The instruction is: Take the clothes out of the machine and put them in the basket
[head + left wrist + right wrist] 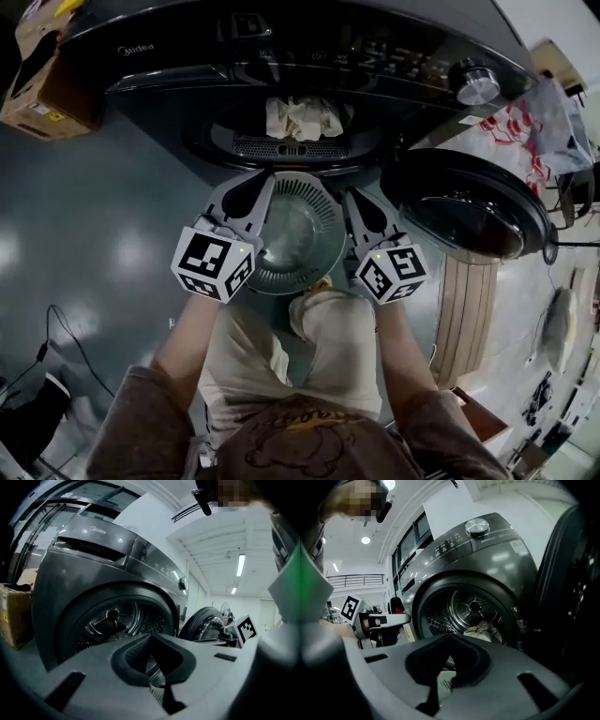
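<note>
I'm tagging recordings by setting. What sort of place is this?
Probably a workshop or lab hall, not a home laundry: a washing machine on a glossy grey floor, a cardboard box beside it, strip lights high overhead.

Brown printed top (pixel 300 427) — rolled sleeves (pixel 141 422), beige trousers (pixel 239 366).

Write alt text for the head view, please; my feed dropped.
Seen from above, the left gripper and right gripper clamp a grey basket by its rim, in front of an open dark machine. Cream clothes lie in its drum, and the door hangs open at the right.
</note>
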Motion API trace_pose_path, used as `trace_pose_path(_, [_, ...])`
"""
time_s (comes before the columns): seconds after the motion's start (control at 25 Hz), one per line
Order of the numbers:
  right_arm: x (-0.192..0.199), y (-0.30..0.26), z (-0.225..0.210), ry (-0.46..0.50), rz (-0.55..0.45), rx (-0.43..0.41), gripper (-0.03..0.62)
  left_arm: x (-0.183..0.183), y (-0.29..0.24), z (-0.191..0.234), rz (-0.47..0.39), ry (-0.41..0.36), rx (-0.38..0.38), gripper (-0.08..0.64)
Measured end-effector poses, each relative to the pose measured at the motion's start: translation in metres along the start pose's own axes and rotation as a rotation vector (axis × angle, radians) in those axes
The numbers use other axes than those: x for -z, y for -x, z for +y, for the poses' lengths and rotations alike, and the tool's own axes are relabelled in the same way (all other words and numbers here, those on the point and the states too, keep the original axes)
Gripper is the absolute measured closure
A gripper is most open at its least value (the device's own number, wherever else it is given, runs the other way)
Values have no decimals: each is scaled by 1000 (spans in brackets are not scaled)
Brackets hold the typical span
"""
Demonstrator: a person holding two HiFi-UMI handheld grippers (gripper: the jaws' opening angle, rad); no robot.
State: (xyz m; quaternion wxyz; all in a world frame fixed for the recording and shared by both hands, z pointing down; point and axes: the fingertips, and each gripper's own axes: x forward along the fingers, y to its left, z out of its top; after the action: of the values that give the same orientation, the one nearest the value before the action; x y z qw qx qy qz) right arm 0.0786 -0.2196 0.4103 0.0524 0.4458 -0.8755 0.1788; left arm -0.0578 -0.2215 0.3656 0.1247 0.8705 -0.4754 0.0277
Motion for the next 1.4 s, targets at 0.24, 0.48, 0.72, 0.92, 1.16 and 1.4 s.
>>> trace_pose_path(0.24, [29,-21,-20,23,-37,9,597,39,-15,7,-49,-25,24,554])
trace_pose_path(0.48, [53,-19,-31,40,-57,54,597,62,-13,3,-80,-39,39,554])
trace_pose_path(0.72, [58,-6,-20,57,-87,15,597,71,-5,-3,-109,-62,50,554])
trace_pose_path(0.92, [63,-4,-12,45,-96,-13,597,69,-1,-6,-118,-80,44,554])
trace_pose_path(1.16, [68,-5,-1,92,-77,-31,597,70,-4,-15,-117,-92,57,554])
trace_pose_path(1.4, [68,-5,-2,107,-72,-38,597,73,-12,-16,-113,-112,47,554])
